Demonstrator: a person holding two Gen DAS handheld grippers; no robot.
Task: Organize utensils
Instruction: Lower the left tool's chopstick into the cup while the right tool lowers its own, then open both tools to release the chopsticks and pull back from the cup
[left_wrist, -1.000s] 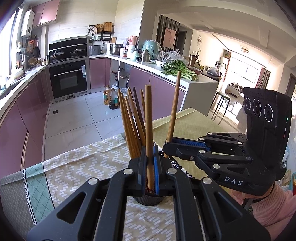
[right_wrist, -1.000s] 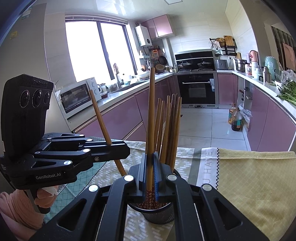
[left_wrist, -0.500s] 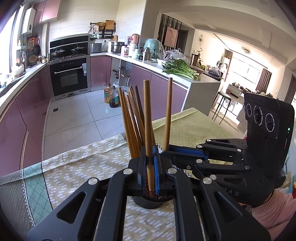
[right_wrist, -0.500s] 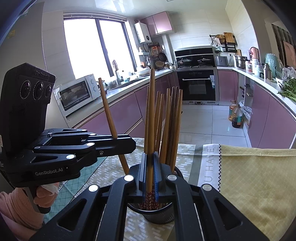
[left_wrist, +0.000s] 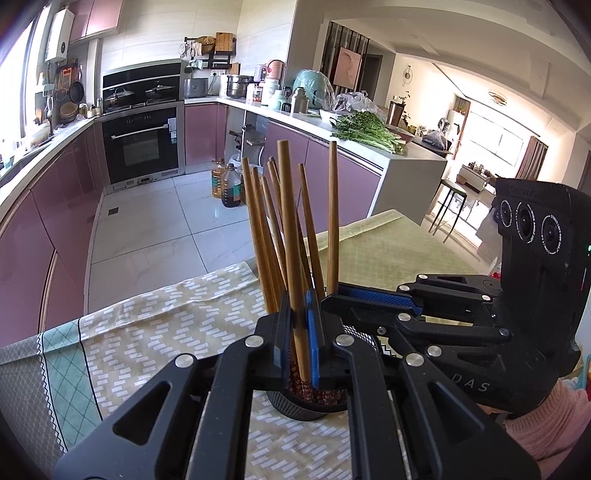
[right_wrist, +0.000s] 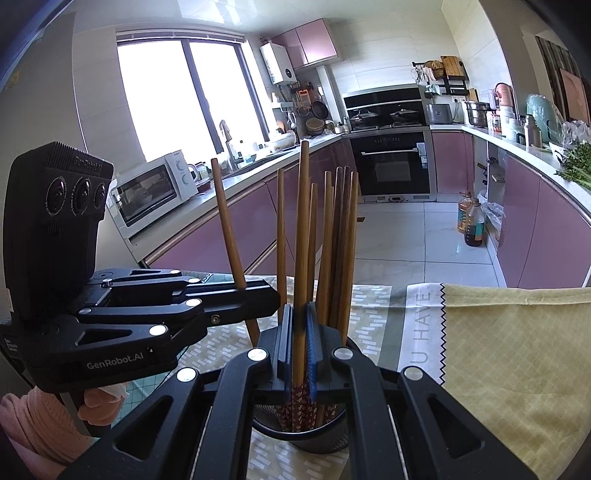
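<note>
Both grippers gripping chopsticks over the mesh holder.

The black mesh holder (right_wrist: 314, 437) is standing on the patterned cloth (left_wrist: 155, 332) covering the worktop, with a bundle of wooden chopsticks (right_wrist: 340, 243) standing upright in it. Directly above the holder, the right gripper (right_wrist: 300, 354) is clamping one chopstick (right_wrist: 303, 229) between closed fingers, its lower end inside the holder. Just left of the holder, the left gripper (left_wrist: 297, 339) is pinching another chopstick (left_wrist: 290, 236), fingers closed on it.

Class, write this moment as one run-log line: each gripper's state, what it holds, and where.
left gripper: shut on chopstick | right gripper: shut on second chopstick | both over mesh holder | placement: not yet released
</note>
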